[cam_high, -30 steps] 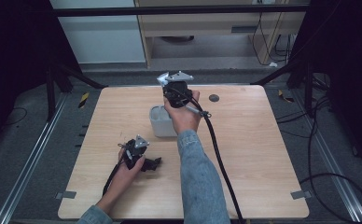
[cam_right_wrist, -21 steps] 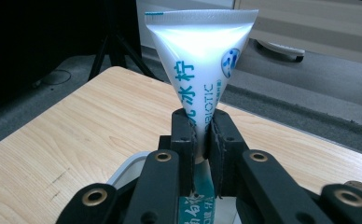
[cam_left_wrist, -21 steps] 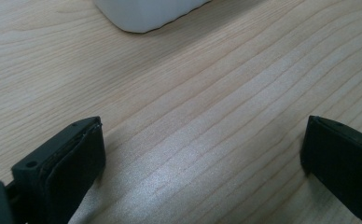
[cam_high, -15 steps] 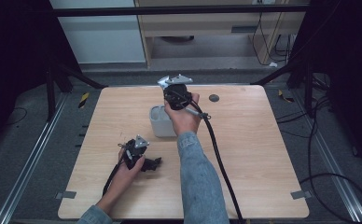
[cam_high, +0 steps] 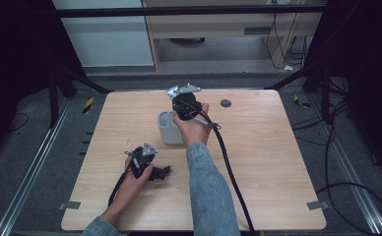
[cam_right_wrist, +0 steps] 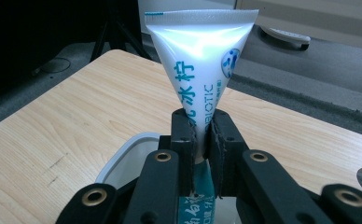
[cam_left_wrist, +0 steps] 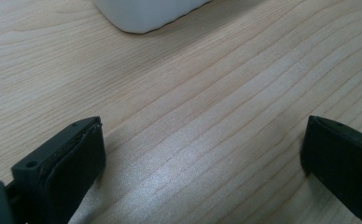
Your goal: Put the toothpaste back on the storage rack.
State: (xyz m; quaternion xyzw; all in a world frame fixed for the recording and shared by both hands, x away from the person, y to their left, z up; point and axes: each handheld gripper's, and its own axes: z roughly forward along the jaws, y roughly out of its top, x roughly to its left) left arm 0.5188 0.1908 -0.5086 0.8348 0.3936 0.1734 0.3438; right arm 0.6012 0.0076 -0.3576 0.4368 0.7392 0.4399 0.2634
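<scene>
Right gripper view: right hand-held gripper has its 2 jaws pinched on a white tube with teal print, gripped around the lower-middle of its body; the flat crimped end points up, so the long axis reads near vertical, maybe a touch tilted. Directly below and slightly toward the camera's left sits the white cup, open rim visible, tube's lower end hidden behind the jaws, so can't tell if it's already inside the rim or just above it. High view puts the right hand-held gripper over the far edge of that cup, mid-table. Left hand-held gripper rests low on the table nearer the person, well apart from the cup; in the left gripper view its jaws are spread wide with bare wood between them, cup base ahead. Judgement: the next move is a straight drop along the tube's axis into the cup, and the right hand owns it.
</scene>
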